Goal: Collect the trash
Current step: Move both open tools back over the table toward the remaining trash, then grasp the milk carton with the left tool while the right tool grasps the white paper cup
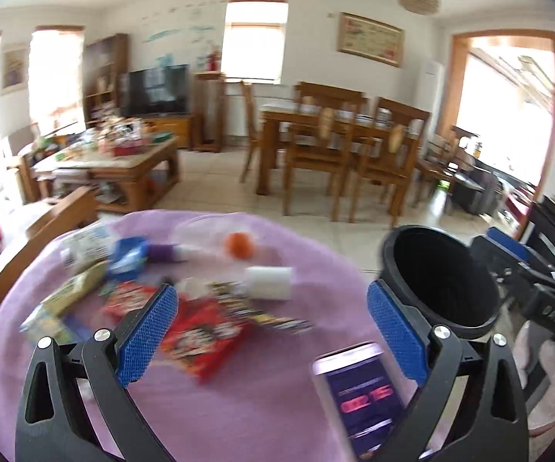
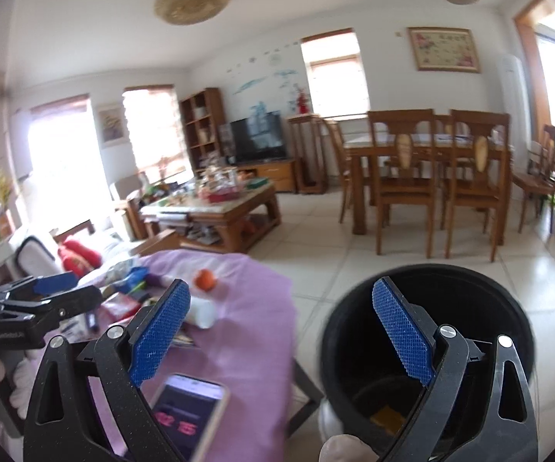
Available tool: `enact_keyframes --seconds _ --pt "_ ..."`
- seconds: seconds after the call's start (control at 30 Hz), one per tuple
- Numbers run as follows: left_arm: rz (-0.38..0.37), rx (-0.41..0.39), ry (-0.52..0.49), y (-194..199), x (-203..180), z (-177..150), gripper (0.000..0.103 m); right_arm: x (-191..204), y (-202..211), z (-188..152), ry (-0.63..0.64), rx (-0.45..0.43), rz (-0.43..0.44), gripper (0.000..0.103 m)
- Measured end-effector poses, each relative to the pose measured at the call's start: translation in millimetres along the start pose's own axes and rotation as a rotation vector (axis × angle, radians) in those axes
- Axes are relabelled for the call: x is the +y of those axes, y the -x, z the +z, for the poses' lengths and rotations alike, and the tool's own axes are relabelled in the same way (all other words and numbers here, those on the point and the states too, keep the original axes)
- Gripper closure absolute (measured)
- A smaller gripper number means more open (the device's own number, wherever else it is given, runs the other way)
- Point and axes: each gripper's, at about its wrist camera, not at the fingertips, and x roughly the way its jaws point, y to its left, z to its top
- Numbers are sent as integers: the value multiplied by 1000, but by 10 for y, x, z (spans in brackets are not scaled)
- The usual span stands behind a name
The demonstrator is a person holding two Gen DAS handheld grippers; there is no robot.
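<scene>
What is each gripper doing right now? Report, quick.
Left gripper: open, holding nothing, above the wrappers on the purple cloth.
Right gripper: open, holding nothing, beside the black bin.

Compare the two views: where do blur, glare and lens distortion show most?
Left wrist view: the wrappers on the purple cloth are smeared by motion blur; the windows are blown out white. Right wrist view: the phone is soft and the trash bin bulges with fisheye curvature; dark vignette in the corners of both.

Near edge: lit white smartphone (image 1: 356, 392) on lilac tablecloth (image 1: 239, 404)
Background: brown wooden dining table (image 1: 277, 113), black television (image 2: 256, 139)
</scene>
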Motion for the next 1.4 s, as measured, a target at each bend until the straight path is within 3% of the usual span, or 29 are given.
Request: enact_keyframes --seconds 0.2,0.3,0.4,0.53,0.7,0.83,0.97,1.07,1.27,1.37,1.4 --pt "194 73 192 -14 1094 -208 5 578 -602 105 136 127 50 9" --pt "257 127 249 -48 1473 -362 5 828 -902 87 220 187 54 9" --pt "287 173 288 -122 1698 -464 5 1006 -1192 59 303 252 60 17" --pt "291 230 311 -284 1798 -539 5 1093 -1579 -100 392 346 53 38" --pt "249 259 362 -399 1931 -615 5 1197 -2086 -331 516 470 86 38" --pt "243 267 361 -427 1949 -616 5 1243 -2386 -472 544 547 139 38" --pt "237 261 367 -409 1945 -607 5 1237 -2541 -457 504 552 172 39" --pt "219 260 360 -429 1900 -566 5 1216 -2605 -435 460 569 213 51" --pt "244 309 380 -598 1966 -627 6 1258 -2642 -391 429 610 219 58" --pt "216 292 399 -536 2034 -688 16 1276 -2649 -381 433 615 219 60" --pt "201 288 405 -496 2060 -699 24 1271 -2635 -390 429 614 219 60"
